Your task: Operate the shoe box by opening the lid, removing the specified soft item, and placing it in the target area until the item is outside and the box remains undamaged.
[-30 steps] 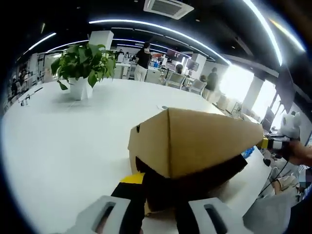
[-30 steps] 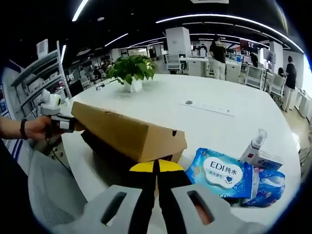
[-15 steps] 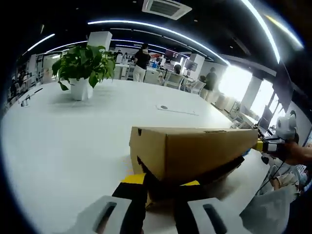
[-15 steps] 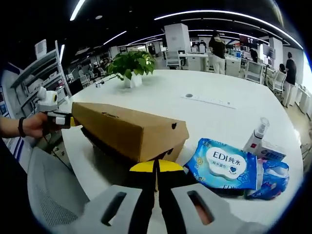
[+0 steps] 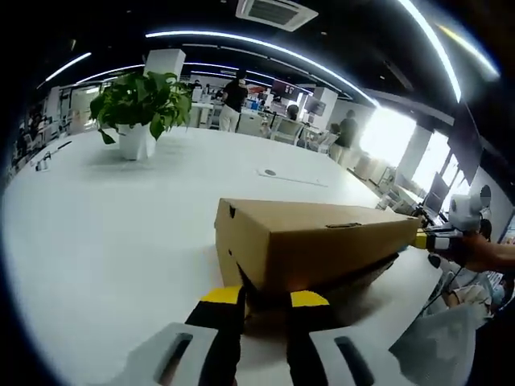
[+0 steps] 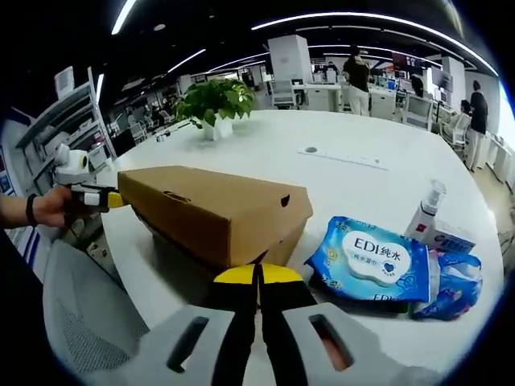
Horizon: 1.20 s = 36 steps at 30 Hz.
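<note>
- Gripping opposite short ends of the shoe box (image 5: 310, 241), the two grippers appear to share control of its lid (image 6: 211, 201), which sits slightly raised over the dark base
- Left gripper (image 5: 264, 299): jaws a narrow gap apart at the box's near end; whether they pinch the lid edge I cannot tell
- Right gripper (image 6: 258, 276): jaws pressed together just below the box's corner, nothing visibly between them
- Blue wipes pack (image 6: 376, 259) and a small bottle (image 6: 424, 215) lie beside the box, a potted plant (image 5: 137, 112) well beyond it
- Box interior stays dark, so the soft item inside cannot be made out
</note>
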{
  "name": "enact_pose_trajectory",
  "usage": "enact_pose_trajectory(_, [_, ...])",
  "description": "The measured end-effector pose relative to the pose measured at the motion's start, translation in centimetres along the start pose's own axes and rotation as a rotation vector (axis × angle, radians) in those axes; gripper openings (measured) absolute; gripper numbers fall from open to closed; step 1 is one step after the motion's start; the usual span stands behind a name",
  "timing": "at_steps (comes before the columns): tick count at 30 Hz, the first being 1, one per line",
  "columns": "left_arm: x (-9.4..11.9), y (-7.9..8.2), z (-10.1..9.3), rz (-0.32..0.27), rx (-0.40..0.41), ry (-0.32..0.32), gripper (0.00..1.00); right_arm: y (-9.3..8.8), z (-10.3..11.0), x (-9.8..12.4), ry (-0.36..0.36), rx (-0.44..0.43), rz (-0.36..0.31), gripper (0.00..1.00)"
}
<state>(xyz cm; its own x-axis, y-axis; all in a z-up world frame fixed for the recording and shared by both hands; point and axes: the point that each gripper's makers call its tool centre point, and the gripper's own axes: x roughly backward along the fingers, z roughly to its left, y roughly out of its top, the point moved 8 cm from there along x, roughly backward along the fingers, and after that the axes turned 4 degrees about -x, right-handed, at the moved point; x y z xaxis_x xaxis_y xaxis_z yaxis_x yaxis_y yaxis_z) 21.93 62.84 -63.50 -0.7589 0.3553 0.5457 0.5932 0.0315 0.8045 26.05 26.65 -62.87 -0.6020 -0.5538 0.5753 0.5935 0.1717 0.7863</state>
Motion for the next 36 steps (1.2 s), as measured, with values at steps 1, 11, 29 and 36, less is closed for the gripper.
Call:
enact_pose_trajectory(1, [0.0, -0.1, 0.0, 0.003, -0.002, 0.0, 0.2, -0.1, 0.0, 0.0, 0.0, -0.001, 0.002, 0.0])
enact_pose_trajectory(11, [0.4, -0.7, 0.1, 0.021, -0.009, -0.002, 0.19, -0.4, 0.0, 0.0, 0.003, -0.005, 0.008, 0.0])
enact_pose_trajectory(29, [0.9, -1.2, 0.6, 0.029, -0.005, 0.01, 0.19, -0.9, 0.2, -0.3, 0.011, -0.002, 0.022, 0.0])
enact_pose_trajectory(36, [1.1, -0.5, 1.1, 0.003, 0.053, 0.031, 0.19, -1.0, -0.1, -0.3, -0.001, -0.001, 0.029, 0.0])
